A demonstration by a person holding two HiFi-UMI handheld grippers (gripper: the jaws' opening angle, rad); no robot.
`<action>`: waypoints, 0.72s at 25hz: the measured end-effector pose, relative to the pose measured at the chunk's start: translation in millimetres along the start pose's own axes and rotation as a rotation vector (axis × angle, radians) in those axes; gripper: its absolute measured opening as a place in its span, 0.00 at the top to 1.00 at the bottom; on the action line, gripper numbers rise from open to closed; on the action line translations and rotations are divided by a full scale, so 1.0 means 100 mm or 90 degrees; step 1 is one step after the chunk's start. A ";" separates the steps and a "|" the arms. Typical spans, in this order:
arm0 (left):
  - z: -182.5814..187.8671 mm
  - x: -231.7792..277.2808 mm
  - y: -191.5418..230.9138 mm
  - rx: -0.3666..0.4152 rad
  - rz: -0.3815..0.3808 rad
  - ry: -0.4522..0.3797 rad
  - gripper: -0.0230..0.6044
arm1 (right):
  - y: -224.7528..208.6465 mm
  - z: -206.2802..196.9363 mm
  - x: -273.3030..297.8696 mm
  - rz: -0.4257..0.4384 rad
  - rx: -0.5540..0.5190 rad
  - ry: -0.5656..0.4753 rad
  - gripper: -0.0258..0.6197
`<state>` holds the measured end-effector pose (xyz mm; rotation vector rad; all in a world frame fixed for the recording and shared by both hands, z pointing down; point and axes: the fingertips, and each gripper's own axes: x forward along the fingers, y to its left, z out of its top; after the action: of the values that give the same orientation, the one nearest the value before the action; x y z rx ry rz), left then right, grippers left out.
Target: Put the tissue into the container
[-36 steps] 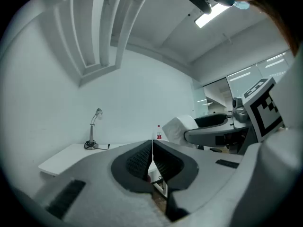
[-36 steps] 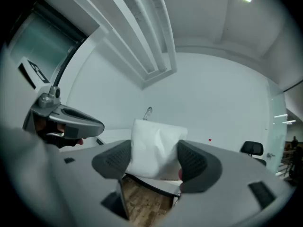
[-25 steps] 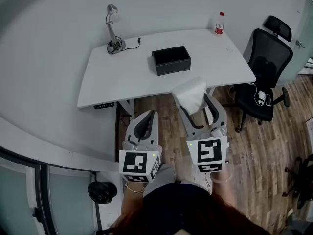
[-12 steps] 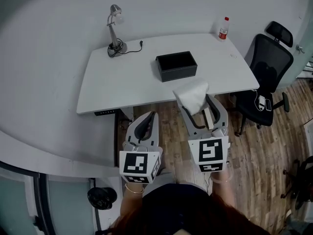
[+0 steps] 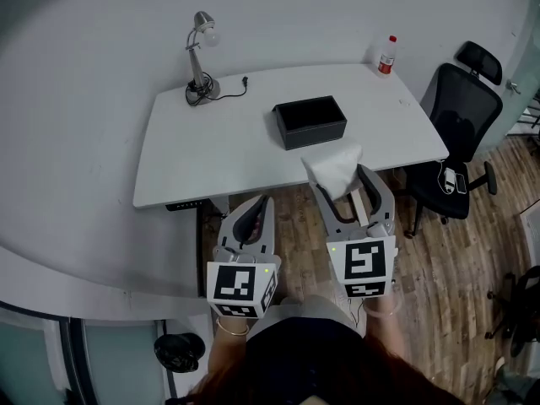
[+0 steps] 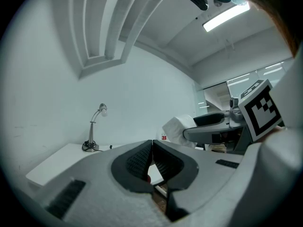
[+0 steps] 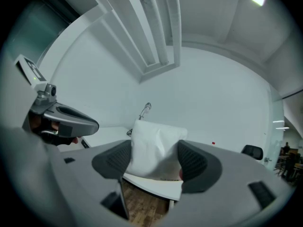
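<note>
White desk [image 5: 211, 150] sits nearer than a second ago. Right gripper [image 5: 344, 182], clamped on the tissue [image 5: 335, 167], now reaches its front edge, with the container [image 5: 310, 121] near at 11 o'clock. Left gripper [image 5: 256, 202] is pinched closed and empty. Still approaching; drop likely next.

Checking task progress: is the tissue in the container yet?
Out. The tissue is clamped in the right gripper, short of the black container on the table.
</note>
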<state>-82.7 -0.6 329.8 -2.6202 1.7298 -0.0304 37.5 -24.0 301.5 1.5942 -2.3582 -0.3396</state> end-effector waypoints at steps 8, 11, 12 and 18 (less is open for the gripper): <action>-0.01 0.06 0.12 -0.011 -0.014 0.001 0.92 | 0.06 0.03 0.08 -0.009 -0.005 0.013 0.46; -0.02 0.08 0.13 -0.011 -0.020 0.003 0.92 | 0.06 0.03 0.10 -0.012 -0.003 0.016 0.46; -0.02 0.10 0.13 -0.010 -0.023 0.002 0.92 | 0.06 0.03 0.11 -0.013 -0.003 0.016 0.46; 0.01 0.20 0.18 -0.005 -0.029 0.000 0.92 | 0.02 0.05 0.21 -0.018 -0.002 0.015 0.46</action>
<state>-91.7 -26.0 329.1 -2.6646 1.6729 -0.0238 26.7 -43.0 299.3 1.6216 -2.3183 -0.3288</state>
